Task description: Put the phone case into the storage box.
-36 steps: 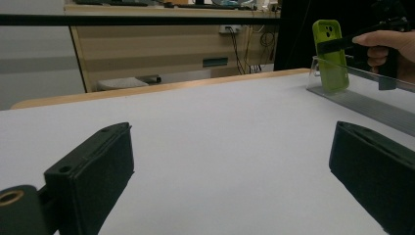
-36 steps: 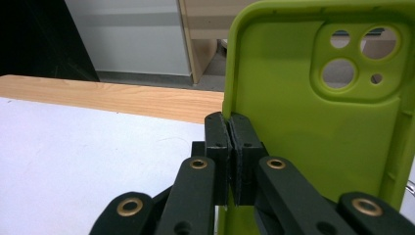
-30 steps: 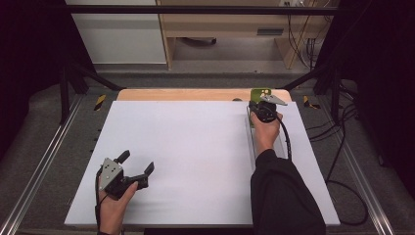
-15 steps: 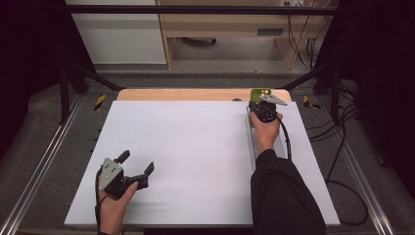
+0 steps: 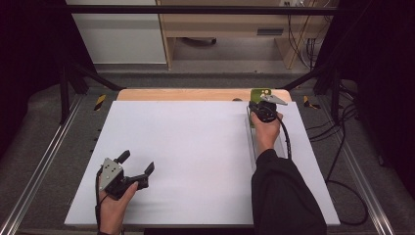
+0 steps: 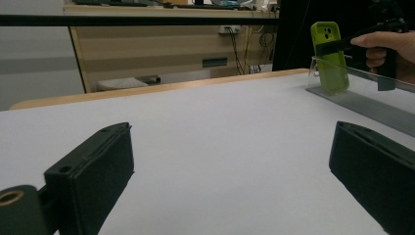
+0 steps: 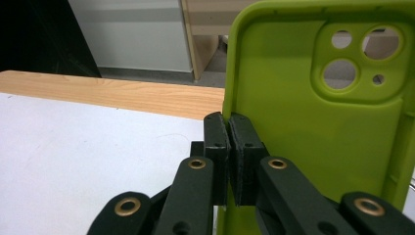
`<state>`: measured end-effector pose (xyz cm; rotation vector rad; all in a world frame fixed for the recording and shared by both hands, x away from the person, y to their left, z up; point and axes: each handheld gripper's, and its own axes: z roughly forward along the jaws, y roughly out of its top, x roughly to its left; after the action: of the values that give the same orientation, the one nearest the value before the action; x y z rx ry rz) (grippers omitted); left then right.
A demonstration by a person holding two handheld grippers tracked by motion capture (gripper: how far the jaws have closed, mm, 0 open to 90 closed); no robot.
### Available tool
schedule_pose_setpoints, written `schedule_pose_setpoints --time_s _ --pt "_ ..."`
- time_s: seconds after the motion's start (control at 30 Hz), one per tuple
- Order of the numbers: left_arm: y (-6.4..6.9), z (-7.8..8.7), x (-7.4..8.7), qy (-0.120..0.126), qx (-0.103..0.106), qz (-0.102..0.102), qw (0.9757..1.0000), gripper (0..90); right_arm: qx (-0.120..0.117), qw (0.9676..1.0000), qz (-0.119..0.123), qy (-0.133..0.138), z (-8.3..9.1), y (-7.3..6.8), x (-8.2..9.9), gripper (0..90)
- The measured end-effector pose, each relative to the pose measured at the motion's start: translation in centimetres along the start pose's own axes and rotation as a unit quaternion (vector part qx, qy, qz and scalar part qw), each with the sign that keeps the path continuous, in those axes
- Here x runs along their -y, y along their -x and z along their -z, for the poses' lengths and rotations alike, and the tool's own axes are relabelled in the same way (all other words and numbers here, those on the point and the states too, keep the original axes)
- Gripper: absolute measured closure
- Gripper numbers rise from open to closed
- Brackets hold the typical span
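We note the right gripper (image 5: 261, 101) at the far right end of the white board (image 5: 195, 147), held by the right hand (image 5: 266, 131) with a dark sleeve (image 5: 286, 196) behind it. In the right gripper view its two black jaws stand pressed together on the left side wall of the green phone case (image 7: 313, 122), the pads meeting with the thin edge of the case pinched between them. The case stands upright, its hollow inside and camera cut-outs facing the gripper's camera. In the left gripper view we see the same case (image 6: 330, 56) standing on end against a clear stand (image 6: 357, 83) that runs along the board's right side, the right gripper's jaws clamped across its middle. In the high view the case (image 5: 258, 93) sits at the board's far right corner, just at the wooden table edge (image 5: 176, 94). The left gripper (image 5: 138, 169) rests near the board's near left corner in the left hand (image 5: 115, 205), jaws spread wide apart with nothing between them, well apart from the case.
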<state>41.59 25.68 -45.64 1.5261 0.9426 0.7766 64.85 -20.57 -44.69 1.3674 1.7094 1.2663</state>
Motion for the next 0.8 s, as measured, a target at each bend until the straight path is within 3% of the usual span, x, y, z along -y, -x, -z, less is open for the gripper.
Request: schedule_pose_setpoints --time_s 0.8 --pt "0.07 -0.05 -0.01 0.0 0.002 -0.001 1.0 2.2 0.002 0.9999 0.01 -0.004 0.12 -0.03 -0.11 81.5"
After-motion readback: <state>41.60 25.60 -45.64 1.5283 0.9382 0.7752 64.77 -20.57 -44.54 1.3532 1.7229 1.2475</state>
